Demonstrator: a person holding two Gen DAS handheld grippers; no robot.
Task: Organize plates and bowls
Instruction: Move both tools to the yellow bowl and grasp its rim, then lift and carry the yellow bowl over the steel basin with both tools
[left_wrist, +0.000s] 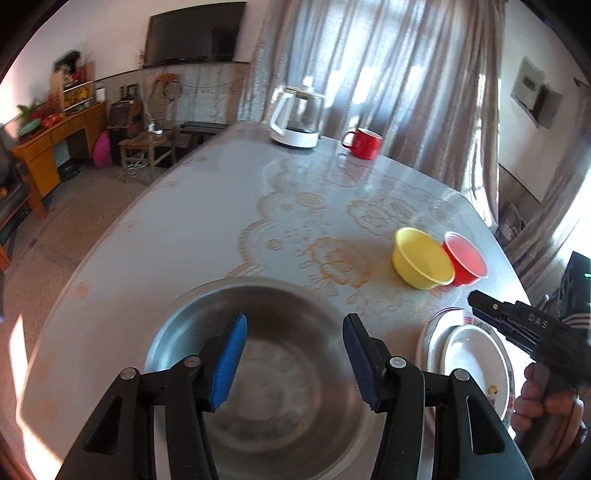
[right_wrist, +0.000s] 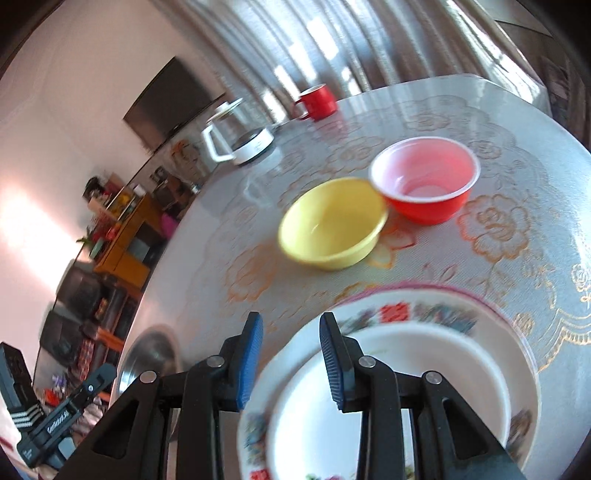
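- The wide, shallow stainless-steel bowl (left_wrist: 258, 369) sits on the desk (left_wrist: 207, 229) right under my left gripper (left_wrist: 293, 360). I judge it stiff, fairly light and slick, so the thin rim is the only sensible place to pinch.
- Just beside it, the small plain white plate (right_wrist: 388, 398) rests inside the larger white plate with a floral painted rim (right_wrist: 413, 312). Both look ceramic: heavier, breakable, glazed and slippery. I would take each by the edge and lift slowly.
- Further out, the yellow plastic bowl (right_wrist: 332, 225) and the red plastic bowl with a pale inside (right_wrist: 424, 181) stand touching each other. They look light and a little flexible; a rim grip should do, but too hard a squeeze could buckle the wall.
- My left gripper stands moderately wide over the steel bowl, with nothing between its blue pads.
- My right gripper (right_wrist: 291, 360) has a narrower gap and hangs above the near edge of the stacked plates, empty as well.
- At the far end of the desk stand a glass kettle on a white base (left_wrist: 297, 118) and a red mug (left_wrist: 364, 143), well apart from the dishes.
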